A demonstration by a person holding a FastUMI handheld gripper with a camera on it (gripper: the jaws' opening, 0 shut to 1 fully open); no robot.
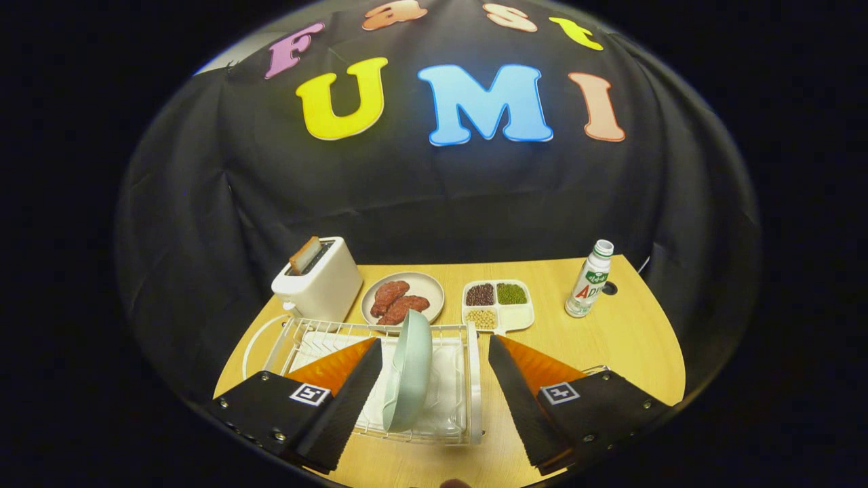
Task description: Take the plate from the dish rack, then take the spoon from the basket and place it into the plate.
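Note:
A pale green plate (409, 369) stands on its edge in the white wire dish rack (473, 379) on the wooden table. My gripper (435, 349) is open above the rack, its two fingers wide apart. The plate stands between them, closer to the left finger (352, 393), touching neither. The right finger (519, 400) hangs over the table just right of the rack. A bit of wire by the right finger may be the basket (595, 370); no spoon can be made out.
Beyond the rack stand a white toaster (319, 281) with a slice of bread, a plate of meat (402, 299), and a divided tray of beans (497, 305). A milk bottle (588, 279) stands at the far right of the table (630, 339).

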